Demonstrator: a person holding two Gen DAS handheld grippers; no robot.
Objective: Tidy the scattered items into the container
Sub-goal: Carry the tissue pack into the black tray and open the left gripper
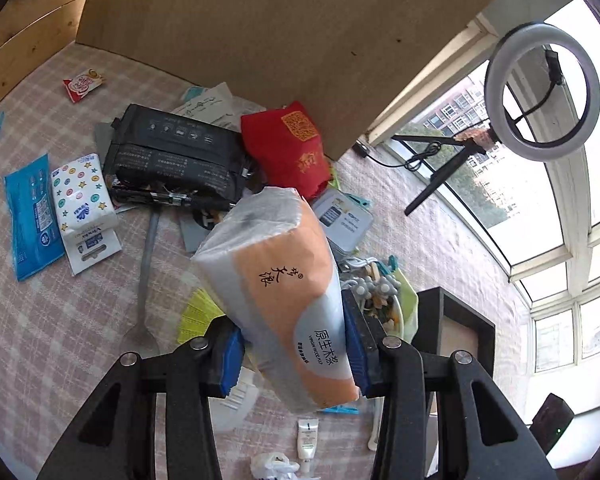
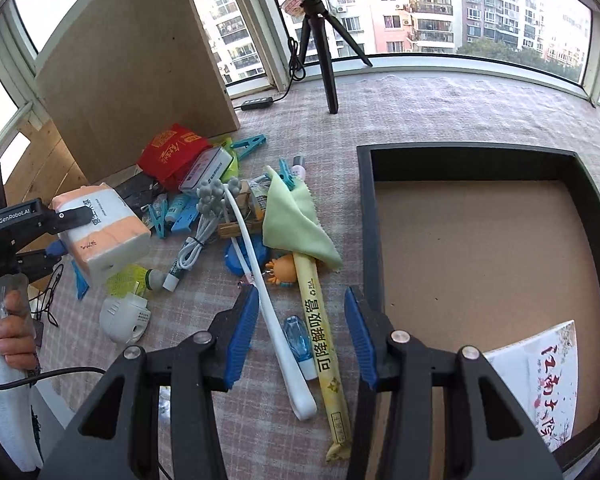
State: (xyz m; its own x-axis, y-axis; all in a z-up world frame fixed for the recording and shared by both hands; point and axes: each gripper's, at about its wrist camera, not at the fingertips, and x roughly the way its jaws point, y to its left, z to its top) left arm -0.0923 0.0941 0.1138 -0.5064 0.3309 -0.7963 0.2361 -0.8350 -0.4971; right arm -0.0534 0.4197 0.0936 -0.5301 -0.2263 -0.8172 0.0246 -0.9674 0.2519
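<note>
**Tissue pack lifted in the left gripper, tray waiting at the right**

The tissue pack [image 1: 278, 292] is a soft rectangular block in glossy orange-and-white plastic wrap. It hangs clear of the table, its long axis running away from the left wrist camera and tilted, the far end toward the pile of clutter. The left gripper [image 1: 296, 354] has its jaws about half closed, blue pads pressing the near end of the pack from both sides. From the right wrist view a hand [image 2: 12, 328] grips the handle of that tool.

The right gripper [image 2: 300, 336] stands partly open with nothing clamped; its pads hover over a long yellow paper-wrapped straw pack [image 2: 320, 328] and a white plastic shoehorn [image 2: 268, 308] that lie crossing each other on the checked tablecloth [image 2: 204, 320].

Beyond them sit a crumpled pale green cloth [image 2: 296, 216], a coiled white cable [image 2: 194, 248], blue clothes pegs [image 2: 252, 144], a red pouch [image 1: 288, 148], a black flat packet [image 1: 172, 156], a metal spoon [image 1: 146, 276] and a small patterned tissue packet [image 1: 82, 196].

The container, a shallow black-rimmed tray [image 2: 366, 216] with a brown board floor, lies to the right of the pile and holds one white booklet [image 2: 544, 380] with red lettering. An upright wooden board [image 2: 136, 60] and a tripod [image 2: 320, 36] stand behind.
</note>
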